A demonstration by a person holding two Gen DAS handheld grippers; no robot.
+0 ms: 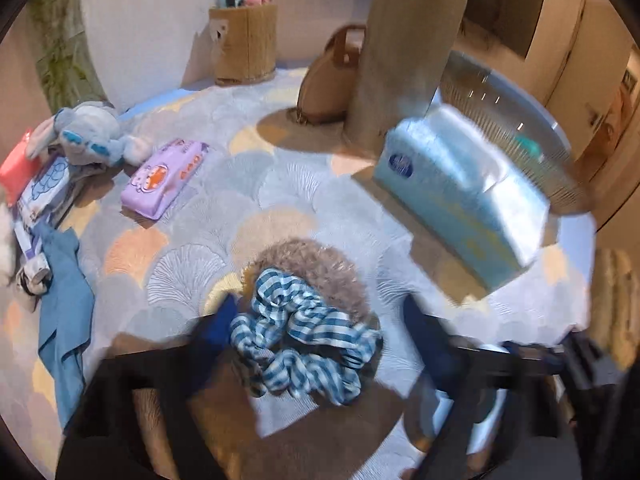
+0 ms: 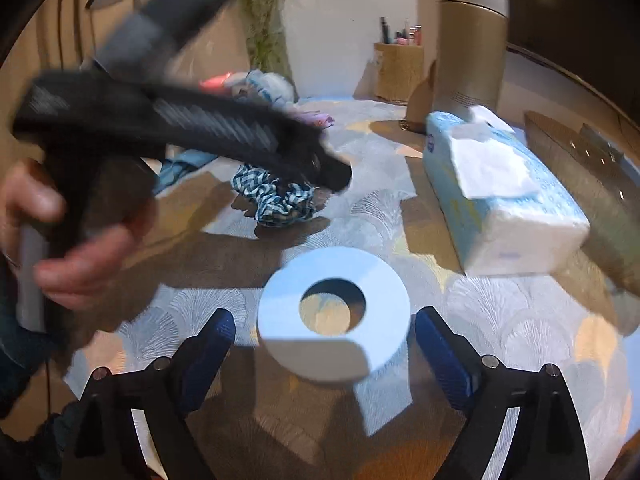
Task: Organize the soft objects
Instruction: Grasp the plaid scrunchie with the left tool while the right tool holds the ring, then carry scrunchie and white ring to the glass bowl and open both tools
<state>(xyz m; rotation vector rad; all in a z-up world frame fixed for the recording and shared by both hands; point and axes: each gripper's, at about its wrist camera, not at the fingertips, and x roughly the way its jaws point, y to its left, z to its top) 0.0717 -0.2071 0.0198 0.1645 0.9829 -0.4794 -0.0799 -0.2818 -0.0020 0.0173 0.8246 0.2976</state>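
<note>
Only the left wrist view caught the far left clutter: a red packet, a grey-and-blue plush toy, a crumpled blue cloth and a purple rectangular wipes pack, all lying on the pastel scallop-patterned mat. In the middle of that view the left gripper had its blue pads wide apart on either side of a blue-and-white checked fabric scrunchie, which lay against a fuzzy brown scrunchie; whether the pads touched the fabric could not be told. To the right lay a light-blue soft tissue pack.

The right wrist view alone showed the person's left hand on the blurred black tool, the checked scrunchie under its tip, and a pale blue flat ring just ahead of the right gripper, whose jaws stood wide and empty. The tissue pack lay further right.
</note>
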